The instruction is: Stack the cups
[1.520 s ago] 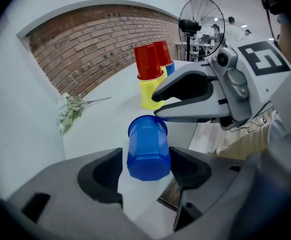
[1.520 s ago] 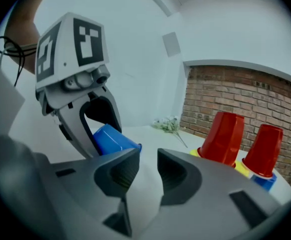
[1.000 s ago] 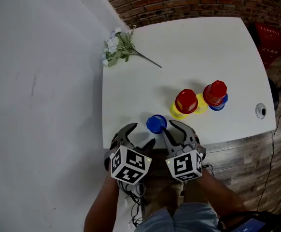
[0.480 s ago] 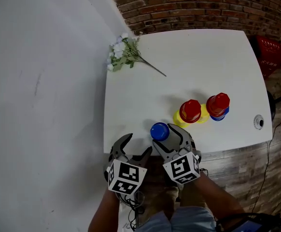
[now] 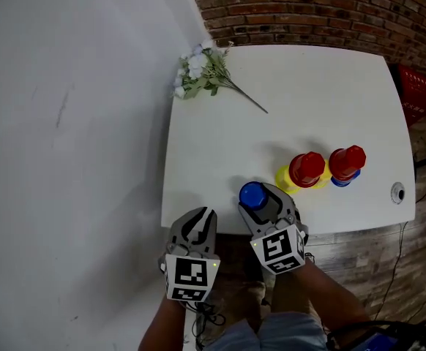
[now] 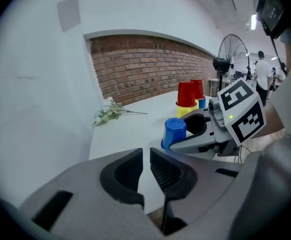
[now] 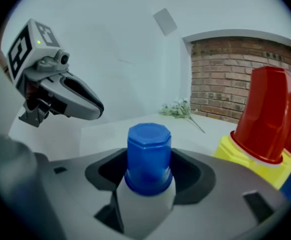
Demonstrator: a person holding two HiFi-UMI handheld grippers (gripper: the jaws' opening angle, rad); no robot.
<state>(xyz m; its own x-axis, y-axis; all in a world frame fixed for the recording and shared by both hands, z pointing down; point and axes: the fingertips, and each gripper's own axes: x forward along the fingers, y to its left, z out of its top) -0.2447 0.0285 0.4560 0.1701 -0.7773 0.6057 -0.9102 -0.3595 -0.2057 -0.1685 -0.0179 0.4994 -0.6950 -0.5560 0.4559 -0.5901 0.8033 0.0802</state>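
A small blue cup (image 5: 252,194) stands upside down near the front edge of the white table (image 5: 308,86). My right gripper (image 5: 263,197) has it between its jaws, which have just been closing; the pads meet the cup's sides (image 7: 148,156). To its right a red cup (image 5: 306,168) sits upside down on a yellow one (image 5: 285,177). Beyond that, another red cup (image 5: 347,161) tops a blue one (image 5: 341,182). My left gripper (image 5: 203,216) hangs at the table's front edge, left of the blue cup. Its jaws (image 6: 146,151) have just been closing and hold nothing.
A sprig of white flowers (image 5: 202,72) lies at the table's far left corner. A small round fitting (image 5: 397,192) sits at the right front corner. Behind are a brick wall (image 5: 308,9) and a red crate (image 5: 418,93). A fan (image 6: 228,64) and a person (image 6: 262,76) stand farther off.
The left gripper's jaws went from wide open to nearly together, and it drew back from the blue cup. The right gripper's jaws came round the blue cup.
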